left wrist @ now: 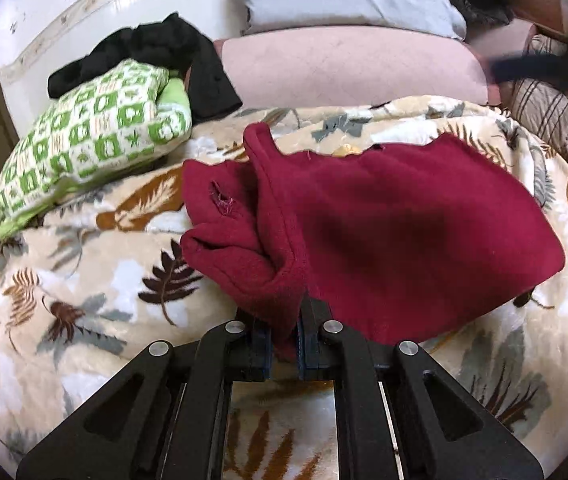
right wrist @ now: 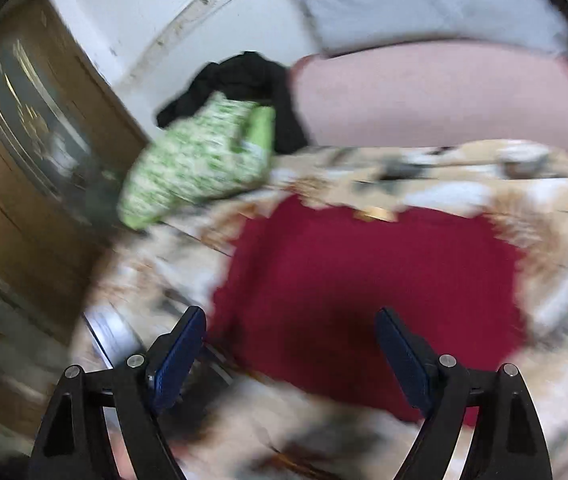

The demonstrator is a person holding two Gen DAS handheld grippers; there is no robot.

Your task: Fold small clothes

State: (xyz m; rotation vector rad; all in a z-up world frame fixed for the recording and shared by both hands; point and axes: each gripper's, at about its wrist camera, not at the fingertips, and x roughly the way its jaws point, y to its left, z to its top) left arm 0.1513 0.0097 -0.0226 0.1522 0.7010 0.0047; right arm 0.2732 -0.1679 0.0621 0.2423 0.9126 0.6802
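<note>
The left claw [left wrist: 282, 336] is clamped on a bunched edge of the maroon fleece garment [left wrist: 384, 232] lying on the leaf-print blanket [left wrist: 84, 280]; the right claw [right wrist: 290, 356] hangs wide open, empty. One-sided pulling could drag it into a crooked fold.

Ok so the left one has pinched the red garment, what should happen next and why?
Probably carry the pinched edge across the red garment to lay a fold. The left hand-held gripper is shut on a bunched near edge, while the right hand-held gripper is open above the cloth, free to pin the flat part on the leaf-print blanket.
</note>
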